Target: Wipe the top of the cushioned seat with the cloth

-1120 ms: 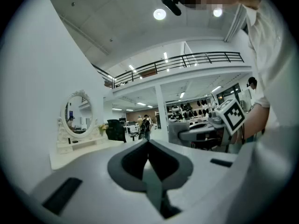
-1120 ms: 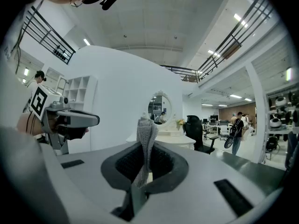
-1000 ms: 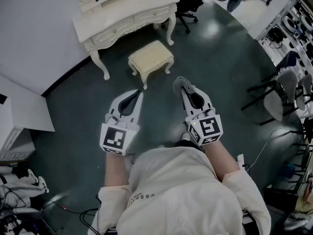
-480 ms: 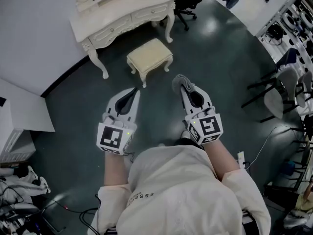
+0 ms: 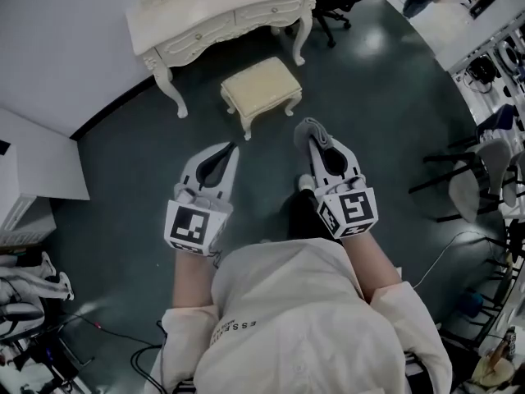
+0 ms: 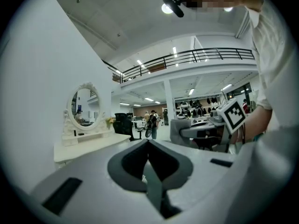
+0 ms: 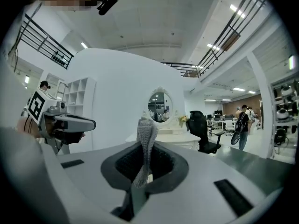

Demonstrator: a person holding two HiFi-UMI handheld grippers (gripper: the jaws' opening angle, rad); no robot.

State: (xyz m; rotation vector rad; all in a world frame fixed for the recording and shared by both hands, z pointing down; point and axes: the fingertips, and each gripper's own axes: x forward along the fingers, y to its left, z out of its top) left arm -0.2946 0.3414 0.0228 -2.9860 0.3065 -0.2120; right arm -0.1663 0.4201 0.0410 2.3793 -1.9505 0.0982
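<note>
A cream cushioned stool (image 5: 261, 87) stands on the dark floor in front of a white dressing table (image 5: 221, 19), ahead of both grippers. My right gripper (image 5: 310, 129) is shut on a grey cloth (image 5: 312, 133), which sticks up between its jaws; in the right gripper view the grey cloth (image 7: 145, 143) rises from the closed jaws. My left gripper (image 5: 229, 149) is shut with nothing in it; the left gripper view shows its jaws together. Both grippers hang at waist height, short of the stool.
The dressing table's oval mirror (image 7: 160, 106) shows in the right gripper view. A black office chair (image 5: 340, 5) stands right of the table. Chairs and racks (image 5: 480, 162) line the right side. White cabinets (image 5: 29, 195) and cables sit at the left.
The stool and dressing table have shifted slightly in the head view as the person stepped closer. Both grippers keep their hold and pose.
</note>
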